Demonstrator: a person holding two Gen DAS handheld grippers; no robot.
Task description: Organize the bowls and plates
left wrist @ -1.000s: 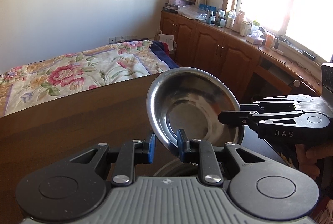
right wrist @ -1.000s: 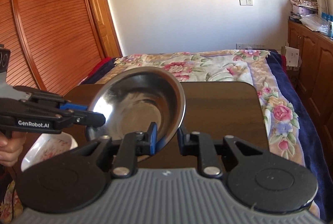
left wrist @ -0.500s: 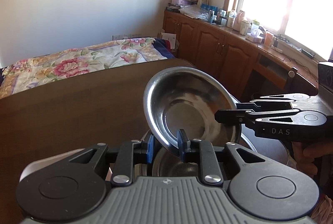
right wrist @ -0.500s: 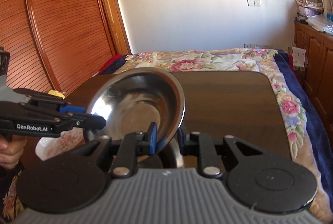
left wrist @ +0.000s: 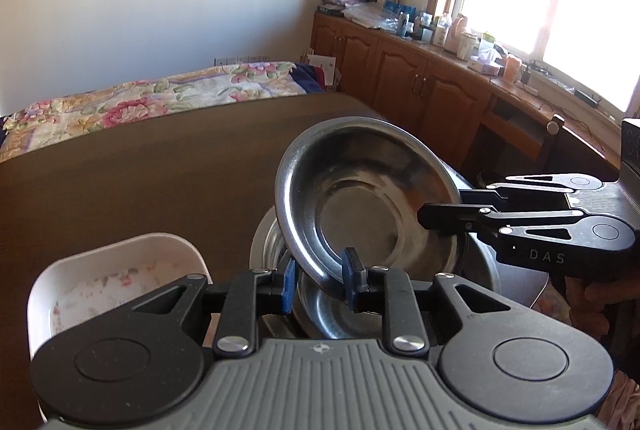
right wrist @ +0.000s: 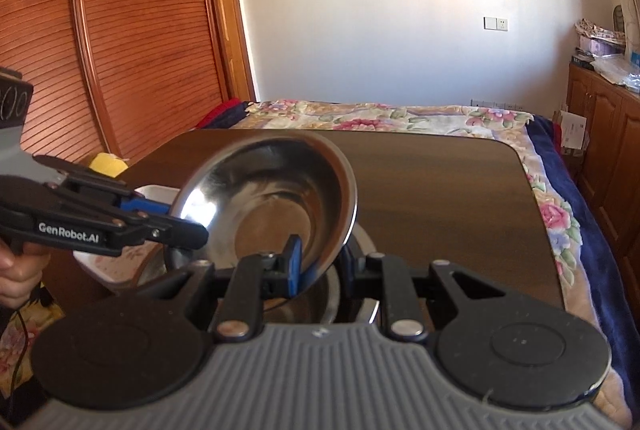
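A shallow steel bowl [left wrist: 372, 198] is held tilted by both grippers just above a stack of steel bowls [left wrist: 320, 310] on the dark wooden table [left wrist: 140, 174]. My left gripper [left wrist: 320, 280] is shut on the bowl's near rim. My right gripper [right wrist: 320, 262] is shut on the bowl's rim [right wrist: 276, 190] on the opposite side; it shows in the left wrist view [left wrist: 444, 208] too. A white floral dish [left wrist: 108, 278] sits left of the stack, also in the right wrist view [right wrist: 120, 258]. The stack shows under the held bowl in the right wrist view [right wrist: 328, 294].
A floral bedspread [left wrist: 160, 98] lies beyond the table's far edge. Wooden cabinets [left wrist: 420, 82] with clutter run under the window on the right. A slatted wooden wardrobe [right wrist: 120, 30] stands left. A yellow object [right wrist: 106, 164] sits by the table's left edge.
Both grippers have lowered the steel bowl together toward the table. The bowl stack and the white floral dish have come into view beneath it.
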